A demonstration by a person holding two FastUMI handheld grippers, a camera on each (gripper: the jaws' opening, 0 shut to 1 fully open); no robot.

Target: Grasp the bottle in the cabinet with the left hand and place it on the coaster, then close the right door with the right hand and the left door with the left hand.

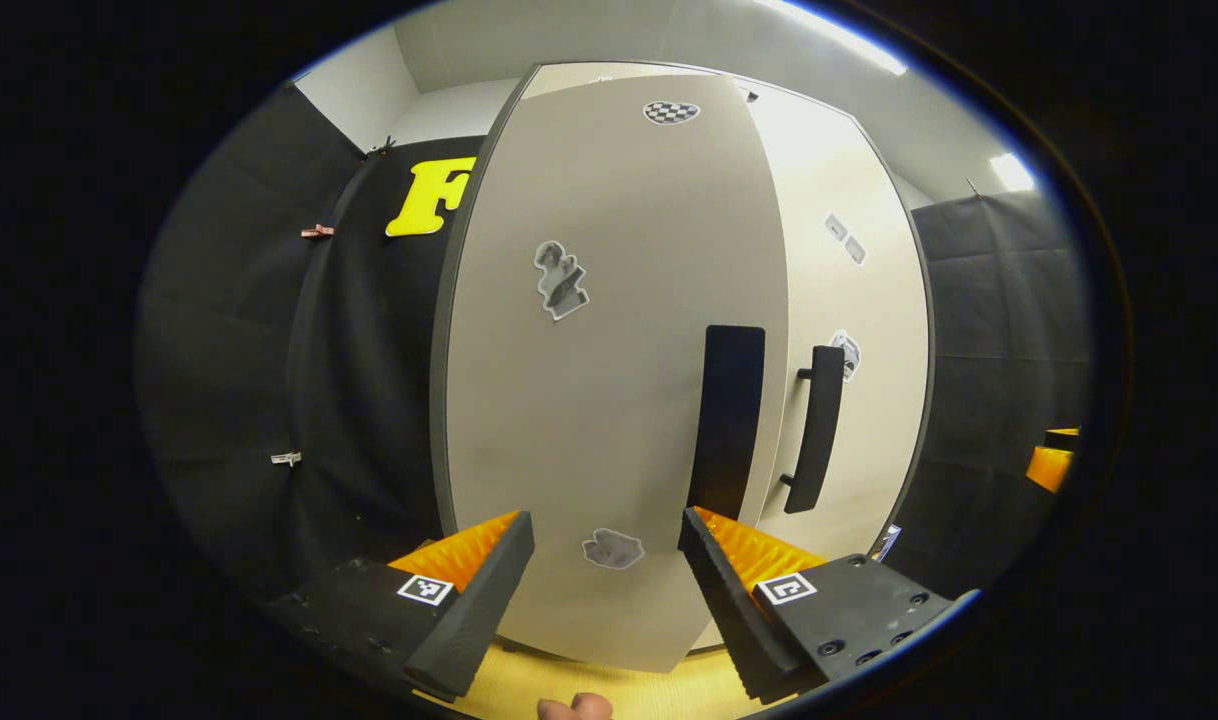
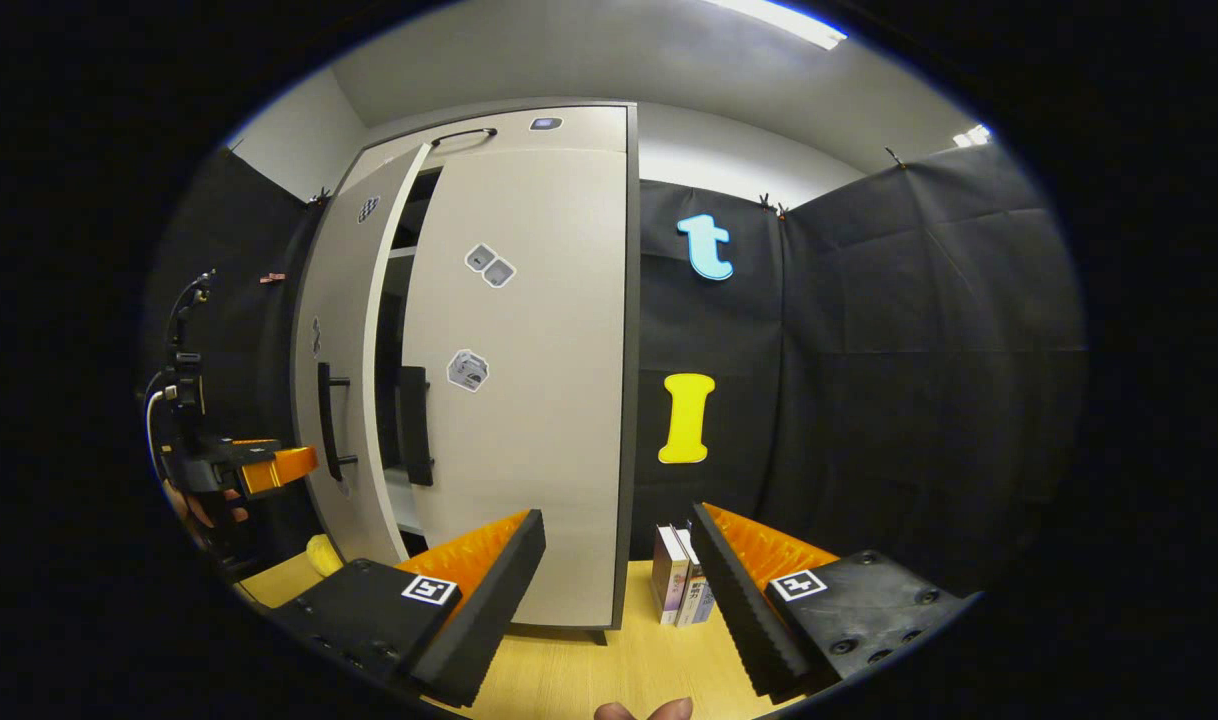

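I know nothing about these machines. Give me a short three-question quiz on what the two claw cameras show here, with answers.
1. True or false: the left door of the cabinet is fully shut.
2. Which door stands nearer to closed? A) left door B) right door
3. Fill in: the left claw and the right claw each have jaws that stand ____, holding nothing.

Key
1. False. In the right gripper view a dark gap shows between the doors, with shelves behind.
2. B. It lies almost flat against the cabinet front.
3. Open. The books stand on the tabletop beyond the right claw, ungripped.
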